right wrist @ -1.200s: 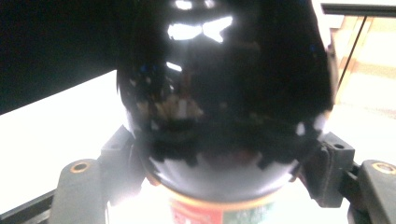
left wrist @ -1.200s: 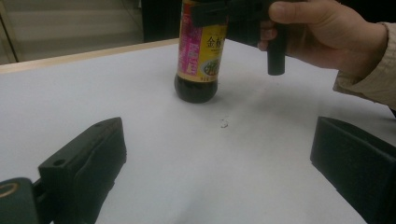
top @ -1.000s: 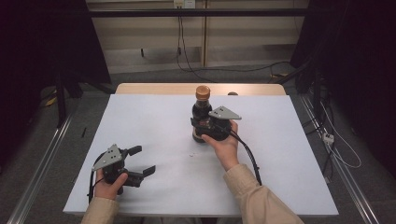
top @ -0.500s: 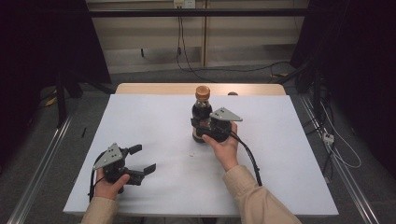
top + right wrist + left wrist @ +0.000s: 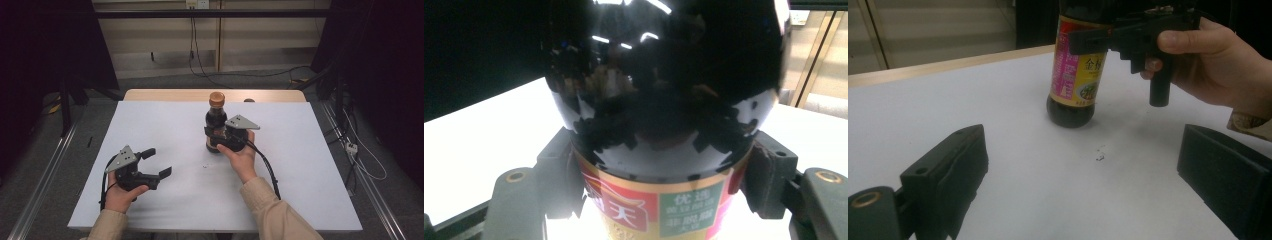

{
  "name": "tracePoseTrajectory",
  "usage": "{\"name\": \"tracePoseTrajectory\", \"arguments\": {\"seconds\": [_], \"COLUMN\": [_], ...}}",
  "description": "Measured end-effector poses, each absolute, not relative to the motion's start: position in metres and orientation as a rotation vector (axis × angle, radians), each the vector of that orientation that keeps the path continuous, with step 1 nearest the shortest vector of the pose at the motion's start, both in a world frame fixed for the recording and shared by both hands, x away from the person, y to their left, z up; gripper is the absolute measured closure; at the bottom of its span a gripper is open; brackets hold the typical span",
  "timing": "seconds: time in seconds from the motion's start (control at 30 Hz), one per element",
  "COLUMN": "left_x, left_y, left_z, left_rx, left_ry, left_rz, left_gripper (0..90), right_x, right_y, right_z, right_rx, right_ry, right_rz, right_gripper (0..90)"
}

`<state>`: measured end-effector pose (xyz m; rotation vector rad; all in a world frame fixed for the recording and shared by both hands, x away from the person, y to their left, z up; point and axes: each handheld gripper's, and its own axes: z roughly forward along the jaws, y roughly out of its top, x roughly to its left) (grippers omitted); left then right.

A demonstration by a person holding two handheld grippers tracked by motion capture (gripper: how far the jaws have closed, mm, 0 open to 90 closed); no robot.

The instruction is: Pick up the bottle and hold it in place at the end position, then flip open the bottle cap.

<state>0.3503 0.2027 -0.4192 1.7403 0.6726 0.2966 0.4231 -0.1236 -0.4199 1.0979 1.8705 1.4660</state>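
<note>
A dark soy-sauce bottle (image 5: pixel 216 120) with an orange cap and a red, yellow and green label stands upright near the middle of the white table (image 5: pixel 310 180). My right gripper (image 5: pixel 212 137) is shut on the bottle's lower body. In the right gripper view its two jaws press against both sides of the bottle (image 5: pixel 664 100) at the label. My left gripper (image 5: pixel 159 162) hovers low over the front left of the table, open and empty. From the left gripper (image 5: pixel 1083 190), the bottle (image 5: pixel 1075 75) is ahead with the other hand (image 5: pixel 1218 65) beside it.
A small dark speck (image 5: pixel 205 166) lies on the white surface in front of the bottle. The table's far edge is a bare wooden strip (image 5: pixel 170 95). Cables trail on the floor behind and to the right (image 5: pixel 360 155).
</note>
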Motion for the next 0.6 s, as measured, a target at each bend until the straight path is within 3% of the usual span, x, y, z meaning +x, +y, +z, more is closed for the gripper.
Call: {"name": "tracePoseTrajectory", "arguments": {"seconds": [0.4,0.6], "left_x": [0.363,0.37], "left_y": [0.191,0.186], "left_z": [-0.398,-0.39], "left_rx": [1.75,1.765], "left_ry": [0.718,0.706], "left_rz": [0.28,0.247], "left_gripper": [5.8,23.6], "right_x": [0.423,0.423], "right_y": [-0.124,-0.123], "right_z": [-0.42,-0.42], "right_rx": [1.102,1.101], "right_ry": [1.872,1.869], "right_rz": [1.467,1.473], "right_gripper": [30.5,30.5]}}
